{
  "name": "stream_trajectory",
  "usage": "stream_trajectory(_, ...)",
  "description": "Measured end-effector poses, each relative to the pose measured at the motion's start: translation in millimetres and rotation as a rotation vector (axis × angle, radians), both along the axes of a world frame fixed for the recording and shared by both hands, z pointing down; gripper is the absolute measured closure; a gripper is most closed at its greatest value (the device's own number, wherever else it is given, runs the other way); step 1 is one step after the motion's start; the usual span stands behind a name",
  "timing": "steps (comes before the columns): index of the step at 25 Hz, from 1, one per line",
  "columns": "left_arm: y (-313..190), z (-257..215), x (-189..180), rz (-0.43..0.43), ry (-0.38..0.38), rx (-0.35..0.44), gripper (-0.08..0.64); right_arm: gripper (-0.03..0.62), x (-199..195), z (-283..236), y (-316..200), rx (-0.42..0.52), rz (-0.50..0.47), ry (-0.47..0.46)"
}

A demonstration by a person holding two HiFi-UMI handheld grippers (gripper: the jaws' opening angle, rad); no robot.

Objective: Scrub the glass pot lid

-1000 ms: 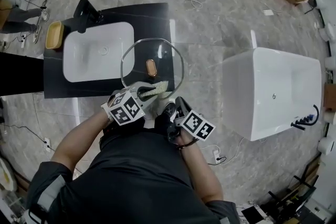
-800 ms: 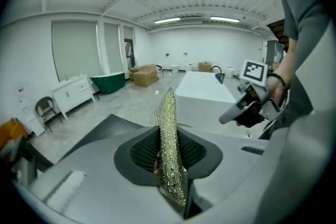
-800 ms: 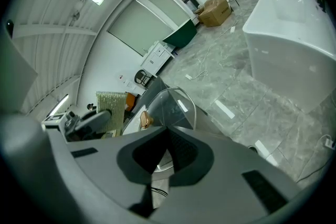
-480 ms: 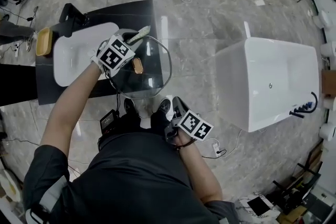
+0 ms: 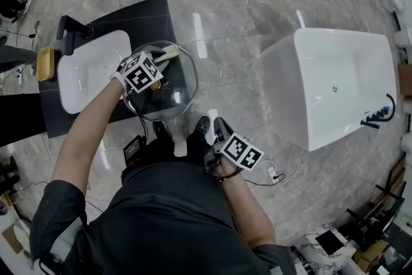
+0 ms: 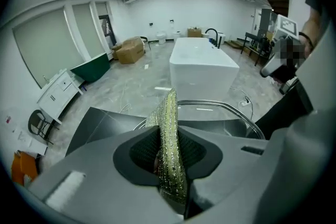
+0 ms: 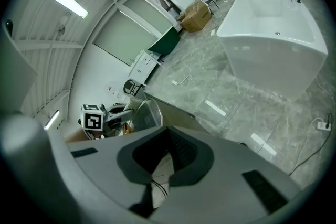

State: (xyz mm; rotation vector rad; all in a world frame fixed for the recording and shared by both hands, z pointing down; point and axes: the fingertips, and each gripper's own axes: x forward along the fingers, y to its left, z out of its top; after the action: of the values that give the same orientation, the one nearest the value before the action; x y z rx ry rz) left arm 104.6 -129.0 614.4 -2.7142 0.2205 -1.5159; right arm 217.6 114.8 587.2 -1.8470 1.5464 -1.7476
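The round glass pot lid (image 5: 172,92) hangs tilted over the black counter's near edge. Its rim (image 6: 223,106) also curves just past my left jaws. My left gripper (image 5: 156,62) is over the lid's far part, shut on a yellow-green scrub sponge (image 5: 167,53) that stands upright between the jaws (image 6: 169,157). My right gripper (image 5: 210,129) is close to my body at the lid's near edge, jaws shut on the lid's rim. In the right gripper view the lid (image 7: 145,114) runs out edge-on from the jaws. The lid's knob is mostly hidden by the left marker cube.
A white basin (image 5: 89,73) is set in the black counter (image 5: 151,19), with a black tap (image 5: 69,29) and a yellow dish (image 5: 44,63) at its far end. A white bathtub (image 5: 341,84) stands to the right. Cables lie on the marble floor.
My left gripper carried the sponge from the lid's near edge across to its far side, then back a little. The lid and right gripper stayed close to my body.
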Motion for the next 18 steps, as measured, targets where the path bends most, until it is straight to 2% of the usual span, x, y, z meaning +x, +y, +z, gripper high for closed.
stream_trajectory(2,4.3,-3.2,-3.5,0.011,0.001,-0.027,0.485,0.584,-4.3,0.3,-8.8,0.005,-0.026,-0.004)
stream_trajectory(6,8.5,-10.6,-20.5,-0.045,0.038,-0.094,0.485,0.584,-17.7,-1.8,-26.6,0.017,-0.073,0.0)
stream_trajectory(15,4.5,-18.6,-59.6,-0.144,0.132,-0.151,0.485,0.584,-46.9,-8.4,-39.4,0.023,-0.134,0.013)
stream_trajectory(18,7.2,-20.9,-72.8,-0.179,0.166,-0.191,0.485,0.584,-54.3,-9.2,-38.6,0.021,-0.137,0.007)
